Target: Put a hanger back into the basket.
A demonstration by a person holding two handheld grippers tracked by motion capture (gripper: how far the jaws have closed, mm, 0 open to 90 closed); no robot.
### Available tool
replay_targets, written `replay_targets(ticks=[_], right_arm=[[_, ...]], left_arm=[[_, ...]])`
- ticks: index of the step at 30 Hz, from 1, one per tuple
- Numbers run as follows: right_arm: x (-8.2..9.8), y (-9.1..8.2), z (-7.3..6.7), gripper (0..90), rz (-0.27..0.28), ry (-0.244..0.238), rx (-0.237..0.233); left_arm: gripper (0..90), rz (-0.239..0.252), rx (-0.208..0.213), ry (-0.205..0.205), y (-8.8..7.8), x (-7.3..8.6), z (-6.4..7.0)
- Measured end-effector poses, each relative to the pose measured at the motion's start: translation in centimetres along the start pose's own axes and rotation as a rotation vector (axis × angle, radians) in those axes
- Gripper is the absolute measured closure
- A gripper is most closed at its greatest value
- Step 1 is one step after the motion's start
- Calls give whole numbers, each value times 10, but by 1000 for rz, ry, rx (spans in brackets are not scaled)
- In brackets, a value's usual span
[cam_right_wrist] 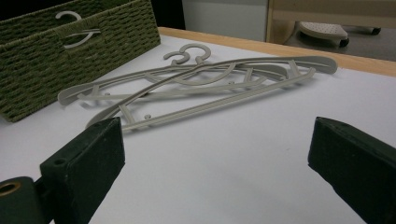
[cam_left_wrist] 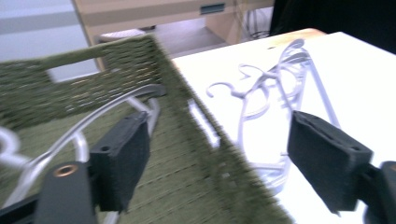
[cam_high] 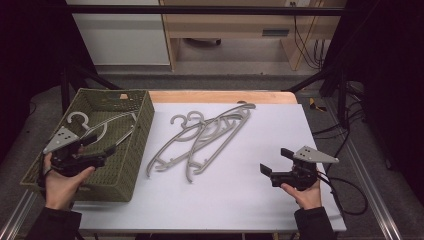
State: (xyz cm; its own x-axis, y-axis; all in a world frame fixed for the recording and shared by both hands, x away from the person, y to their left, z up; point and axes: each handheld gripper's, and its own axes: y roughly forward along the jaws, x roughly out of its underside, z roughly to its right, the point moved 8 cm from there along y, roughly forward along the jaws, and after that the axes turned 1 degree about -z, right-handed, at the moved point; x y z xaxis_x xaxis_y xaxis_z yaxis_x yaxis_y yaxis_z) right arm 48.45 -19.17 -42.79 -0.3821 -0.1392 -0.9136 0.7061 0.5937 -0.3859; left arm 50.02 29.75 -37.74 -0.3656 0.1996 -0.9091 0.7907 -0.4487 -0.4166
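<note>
Overhead, the left gripper hung wide open above the green basket, gripping nothing, with one hanger lying inside. The right gripper was also spread wide and empty over the white table. Its own view showed the hanger pile lying just beyond its jaws.

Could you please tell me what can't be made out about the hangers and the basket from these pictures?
- Hanger count in the table pile: they overlap in the high view.
- Hanger in the basket: partly covered by the left gripper in the high view.
- Basket rim: blurred in the left gripper view.
</note>
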Motion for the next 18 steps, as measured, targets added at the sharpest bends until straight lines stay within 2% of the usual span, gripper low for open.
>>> replay_targets(ticks=[7,11,18], right_arm=[[-1,-1,-1,36,6,7,-3],[-1,-2,0,33,11,5,-2],[-1,-2,0,30,12,10,1]], left_arm=[[107,13,50,16,13,-3,38],[106,19,84,30,19,-5,56],[110,1,127,52,34,-6,81]])
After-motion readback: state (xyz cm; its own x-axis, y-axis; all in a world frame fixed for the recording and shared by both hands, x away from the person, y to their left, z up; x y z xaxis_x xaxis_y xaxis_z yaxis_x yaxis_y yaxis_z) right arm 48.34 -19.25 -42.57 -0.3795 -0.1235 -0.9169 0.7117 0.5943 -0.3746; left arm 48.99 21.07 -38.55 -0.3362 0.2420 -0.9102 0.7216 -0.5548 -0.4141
